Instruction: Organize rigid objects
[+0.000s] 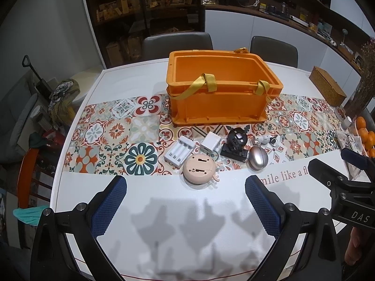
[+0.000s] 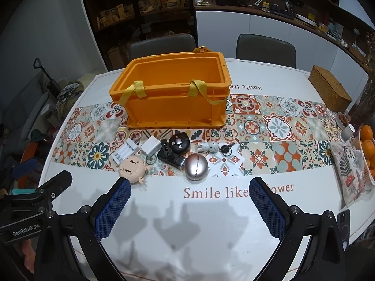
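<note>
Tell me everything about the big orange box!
The orange crate looks like hard plastic, rectangular, with a thick rim and ribbed base. It stands upright and open on the patterned table runner; no items show inside it. Yellow fabric straps loop over its near wall. Small gadgets lie just in front, apart from it.

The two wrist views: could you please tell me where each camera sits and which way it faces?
Left wrist: behind the open left claw, facing the orange crate; the right claw shows at right.
Right wrist: behind the open right claw, facing the crate from further right; the left claw shows at left.
Shared: crate, silver egg-shaped object, pink round toy.
</note>
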Motion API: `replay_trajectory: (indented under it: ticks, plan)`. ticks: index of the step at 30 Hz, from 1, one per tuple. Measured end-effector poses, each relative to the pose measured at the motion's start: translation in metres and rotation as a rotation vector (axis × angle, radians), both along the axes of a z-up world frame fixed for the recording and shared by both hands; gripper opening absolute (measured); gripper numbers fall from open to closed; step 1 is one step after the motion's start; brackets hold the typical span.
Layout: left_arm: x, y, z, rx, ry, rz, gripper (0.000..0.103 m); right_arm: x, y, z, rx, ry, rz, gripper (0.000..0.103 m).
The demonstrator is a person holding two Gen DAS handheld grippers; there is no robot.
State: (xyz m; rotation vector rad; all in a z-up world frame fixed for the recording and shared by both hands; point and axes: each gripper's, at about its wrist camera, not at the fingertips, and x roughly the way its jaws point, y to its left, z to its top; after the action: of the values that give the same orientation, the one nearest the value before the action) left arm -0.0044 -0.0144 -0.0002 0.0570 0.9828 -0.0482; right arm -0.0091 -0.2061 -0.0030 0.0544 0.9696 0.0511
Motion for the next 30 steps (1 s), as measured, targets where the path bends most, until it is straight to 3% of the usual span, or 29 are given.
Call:
replay_trajectory:
  ticks: [30]
  plan:
    - [0.001, -0.002, -0.01, -0.007, 0.029, 0.014, 0.103, 0.003, -0.003, -0.004, 0.003, 0.011, -0.001, 0.102]
